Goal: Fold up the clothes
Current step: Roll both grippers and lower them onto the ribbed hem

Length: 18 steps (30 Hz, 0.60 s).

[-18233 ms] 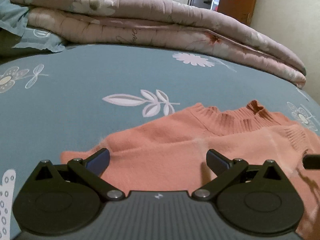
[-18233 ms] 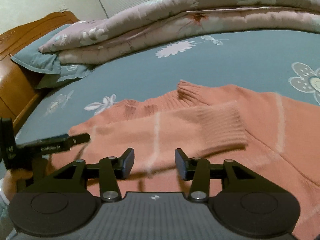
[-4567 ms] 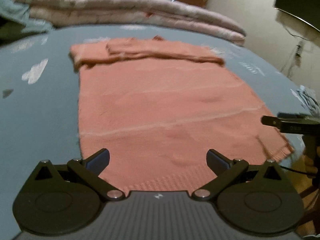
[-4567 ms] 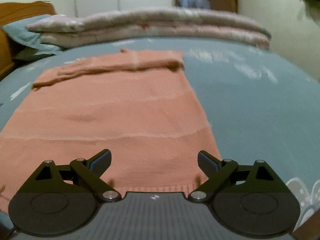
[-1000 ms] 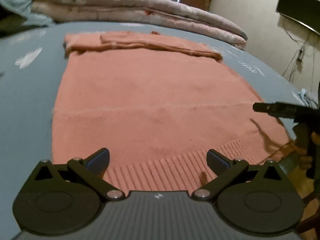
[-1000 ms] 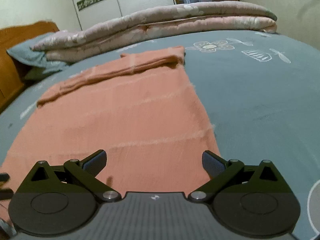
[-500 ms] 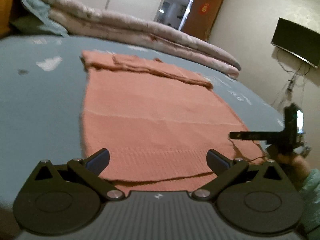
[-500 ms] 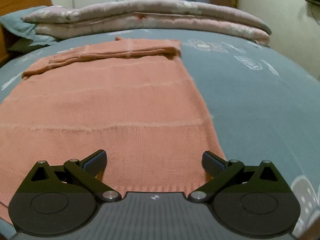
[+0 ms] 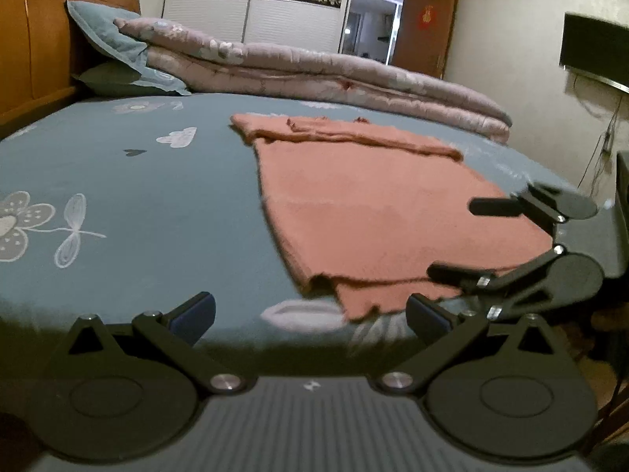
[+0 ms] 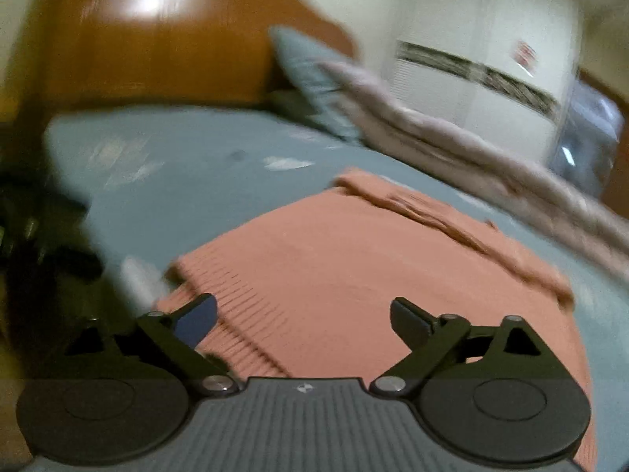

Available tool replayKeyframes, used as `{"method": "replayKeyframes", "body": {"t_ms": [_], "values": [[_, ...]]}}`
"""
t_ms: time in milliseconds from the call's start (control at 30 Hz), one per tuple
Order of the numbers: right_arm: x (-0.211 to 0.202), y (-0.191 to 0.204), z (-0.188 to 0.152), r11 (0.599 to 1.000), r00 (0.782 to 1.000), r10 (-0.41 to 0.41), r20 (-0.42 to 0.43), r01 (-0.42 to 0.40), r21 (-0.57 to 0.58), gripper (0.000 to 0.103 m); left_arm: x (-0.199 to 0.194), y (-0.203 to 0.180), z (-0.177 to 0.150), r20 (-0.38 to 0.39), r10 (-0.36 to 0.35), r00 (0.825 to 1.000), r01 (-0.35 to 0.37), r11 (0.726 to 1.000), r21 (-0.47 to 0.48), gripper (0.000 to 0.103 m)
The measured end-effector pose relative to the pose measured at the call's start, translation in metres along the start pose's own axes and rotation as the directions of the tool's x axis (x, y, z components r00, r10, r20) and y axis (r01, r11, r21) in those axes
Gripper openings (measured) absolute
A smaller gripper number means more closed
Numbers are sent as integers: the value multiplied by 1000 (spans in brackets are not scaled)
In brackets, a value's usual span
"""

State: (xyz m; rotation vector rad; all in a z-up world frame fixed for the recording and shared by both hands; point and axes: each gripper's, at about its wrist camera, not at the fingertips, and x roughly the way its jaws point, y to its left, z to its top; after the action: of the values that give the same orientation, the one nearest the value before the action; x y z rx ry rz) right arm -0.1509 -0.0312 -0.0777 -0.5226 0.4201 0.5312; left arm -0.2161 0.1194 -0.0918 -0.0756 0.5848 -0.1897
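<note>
On the bed (image 9: 129, 204), over its blue-grey flowered sheet, my salmon sweater (image 9: 377, 204) lies flat with its sleeves folded across the far end, near the rolled pink quilt (image 9: 322, 78). The ribbed hem is the end nearest me, and one corner of it reaches the bed's near edge.

My left hand-held gripper (image 9: 310, 314) hovers off that near edge with its jaws spread wide and nothing between them; through the gap I see only sheet and the hem corner just beyond the right finger. It grasps nothing.

My right hand-held gripper (image 9: 464, 240) shows from the side in the left wrist view, at the sweater's right hem corner, one finger above the other. In its own view, which is blurred, the right hand-held gripper (image 10: 302, 314) sits over the ribbed hem of the sweater (image 10: 373, 259), the knit lying between the fingers. Its jaws are closing but the pads do not press on the cloth, so it is still released.

A blue pillow (image 9: 106, 35) leans on the wooden headboard (image 9: 35, 51) behind the quilt.
</note>
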Motion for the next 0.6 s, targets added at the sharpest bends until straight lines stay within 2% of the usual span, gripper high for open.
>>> {"method": "replayKeyframes", "body": {"t_ms": [133, 300, 500, 600], "values": [[9, 20, -3, 973, 998, 28, -53, -40, -227, 81, 5, 0, 1, -12, 9, 1000, -9, 998, 62, 102], [14, 27, -2, 914, 993, 41, -107, -80, -397, 79, 15, -7, 7, -43, -10, 999, 17, 983, 185, 102], [16, 35, 1, 820, 987, 68, -148, -139, -554, 79, 27, -26, 13, -72, -43, 997, 67, 919, 387, 102], [21, 34, 7, 822, 982, 92, -163, -168, -544, 79, 33, -35, 13, -92, -67, 994, 102, 879, 466, 102]]}}
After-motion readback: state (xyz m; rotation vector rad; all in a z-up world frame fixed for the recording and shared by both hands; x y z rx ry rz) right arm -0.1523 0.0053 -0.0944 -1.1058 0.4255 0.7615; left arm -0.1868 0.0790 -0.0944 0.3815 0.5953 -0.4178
